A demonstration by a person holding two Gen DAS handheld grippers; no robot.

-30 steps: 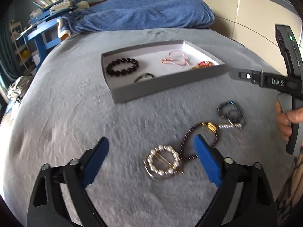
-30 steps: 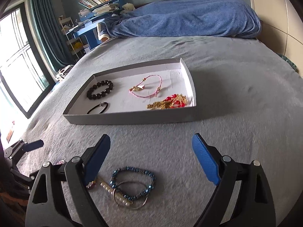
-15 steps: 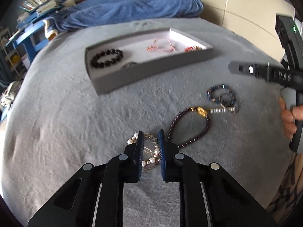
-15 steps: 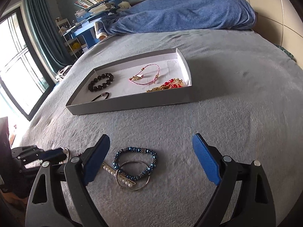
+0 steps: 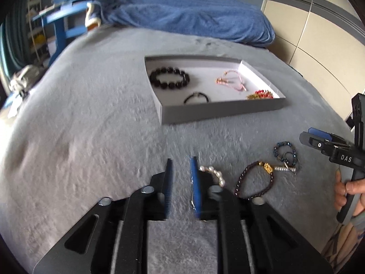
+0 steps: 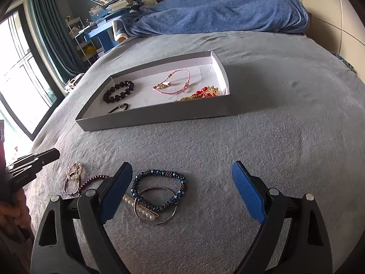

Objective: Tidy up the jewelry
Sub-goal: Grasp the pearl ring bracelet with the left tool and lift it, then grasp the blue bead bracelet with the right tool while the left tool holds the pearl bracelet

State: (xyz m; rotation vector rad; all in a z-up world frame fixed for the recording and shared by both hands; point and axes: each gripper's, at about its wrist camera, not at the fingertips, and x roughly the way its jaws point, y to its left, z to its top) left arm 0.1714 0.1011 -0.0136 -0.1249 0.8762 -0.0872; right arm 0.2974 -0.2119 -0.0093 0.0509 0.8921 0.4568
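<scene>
A grey tray (image 5: pixel 219 111) (image 6: pixel 159 116) on the bed holds a black bead bracelet (image 5: pixel 170 77), a thin black band (image 5: pixel 196 97), a pink cord bracelet (image 5: pixel 230 82) and a red and gold chain (image 5: pixel 260 94). My left gripper (image 5: pixel 181 166) is nearly shut with nothing between the pads; a pearl bracelet (image 5: pixel 213 173) (image 6: pixel 73 178) lies just right of its right finger. A dark red bead bracelet (image 5: pixel 253 182), a blue bead bracelet (image 6: pixel 159 189), a pearl pin (image 6: pixel 141 207) and a metal ring (image 6: pixel 157 205) lie on the blanket. My right gripper (image 6: pixel 182 191) is open over the blue bracelet.
A blue pillow or duvet (image 5: pixel 189 16) lies at the bed's head. A blue desk with books (image 6: pixel 107 4) and a window (image 6: pixel 20 73) stand to the left. A beige wall panel (image 5: pixel 319 34) is on the right.
My left gripper shut around the pearl bracelet, then shifted left, so the bracelet now lies outside its right finger. My right gripper stayed open and moved in over the blue bracelet.
</scene>
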